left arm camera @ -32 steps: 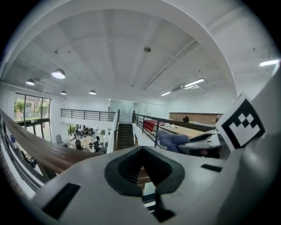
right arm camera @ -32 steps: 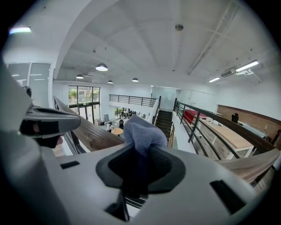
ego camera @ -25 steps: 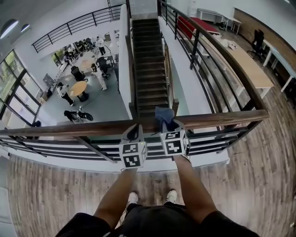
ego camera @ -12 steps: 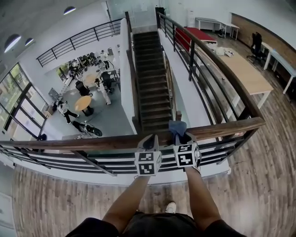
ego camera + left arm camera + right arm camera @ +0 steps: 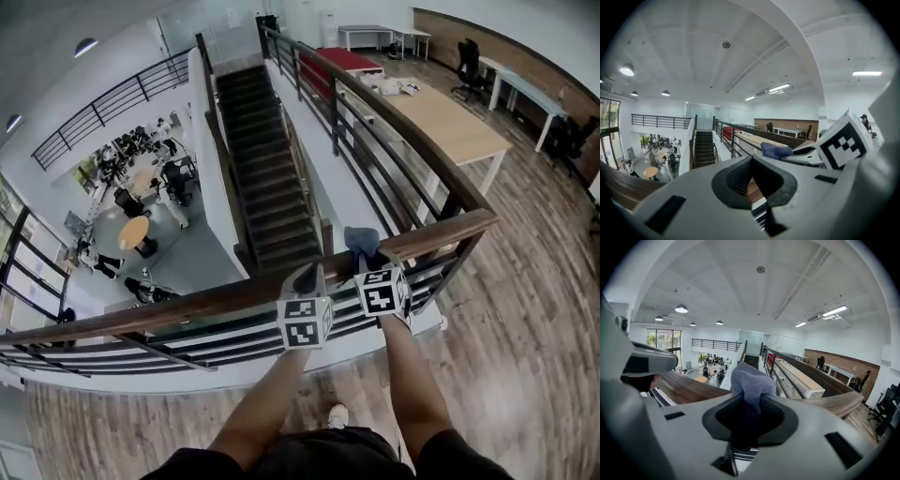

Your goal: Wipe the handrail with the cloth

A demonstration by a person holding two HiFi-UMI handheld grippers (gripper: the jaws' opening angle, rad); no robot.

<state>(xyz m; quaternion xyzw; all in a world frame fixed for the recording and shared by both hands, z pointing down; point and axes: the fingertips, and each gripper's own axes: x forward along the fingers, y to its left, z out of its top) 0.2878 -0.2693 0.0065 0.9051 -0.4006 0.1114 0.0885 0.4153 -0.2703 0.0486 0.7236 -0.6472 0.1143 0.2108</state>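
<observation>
The jaws of the right gripper [image 5: 749, 423] were clenched on the blue cloth [image 5: 751, 380], held at the wooden handrail [image 5: 187, 305] near its corner. Just beside it, the left gripper [image 5: 751, 178] hung over the same rail, jaws pressed together on nothing.

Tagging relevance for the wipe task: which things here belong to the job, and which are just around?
Job: blue cloth; wooden handrail; right tongs, shut on the cloth; left tongs, shut, empty.
Just around: staircase; long wooden table; red table; round table downstairs; office chair.
</observation>
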